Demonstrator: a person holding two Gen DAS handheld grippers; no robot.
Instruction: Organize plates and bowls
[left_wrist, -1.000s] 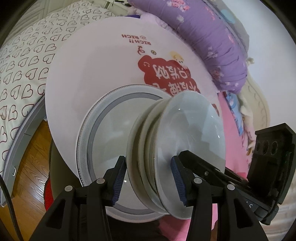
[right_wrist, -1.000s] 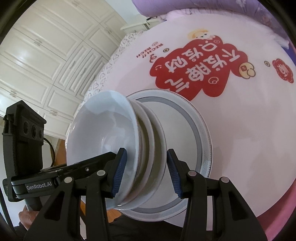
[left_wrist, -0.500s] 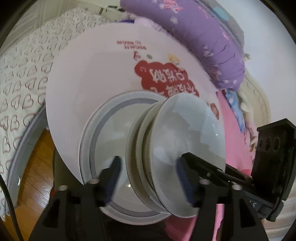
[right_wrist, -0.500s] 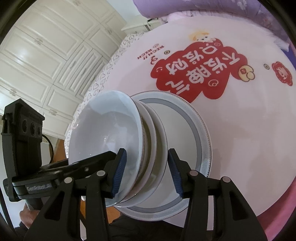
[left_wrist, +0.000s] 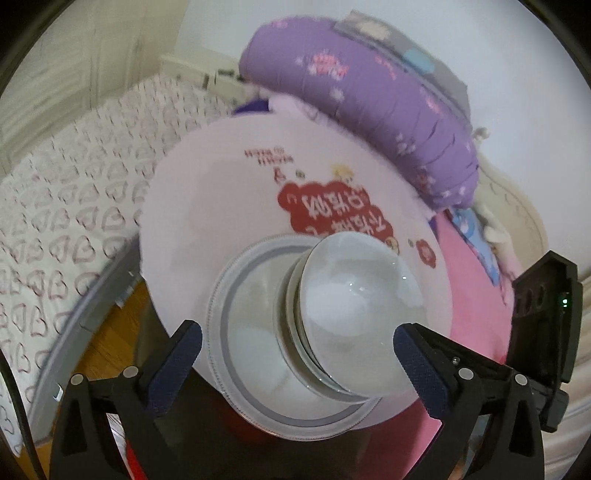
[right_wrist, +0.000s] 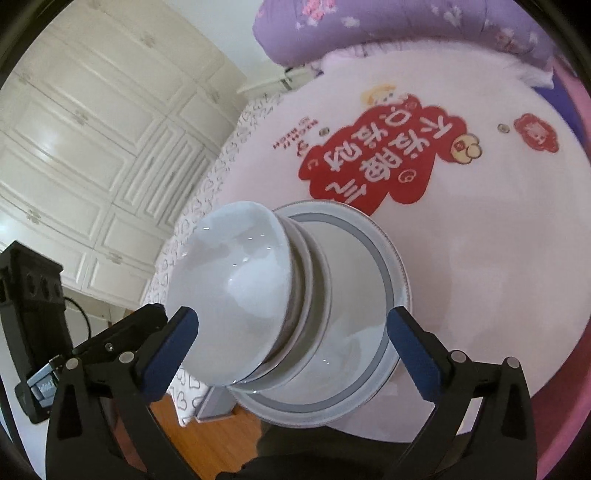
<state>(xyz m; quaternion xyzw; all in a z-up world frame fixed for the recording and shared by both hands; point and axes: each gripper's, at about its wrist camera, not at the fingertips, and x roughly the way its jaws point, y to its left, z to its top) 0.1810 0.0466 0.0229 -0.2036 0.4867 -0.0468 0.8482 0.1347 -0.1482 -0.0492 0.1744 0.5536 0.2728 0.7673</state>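
My left gripper (left_wrist: 295, 350) and my right gripper (right_wrist: 291, 338) both have their jaws opening, the blue pads standing clear of the crockery on either side. Between them the stack of white bowls (left_wrist: 354, 317) sits nested in the grey-rimmed plate (left_wrist: 236, 295), at the near edge of the round white table (left_wrist: 207, 206) with its red printed sticker (right_wrist: 380, 162). I judge the stacking step finished: this is the release. Next I should draw both grippers straight back, without brushing the bowl rims, since the plate lies close to the table's edge.
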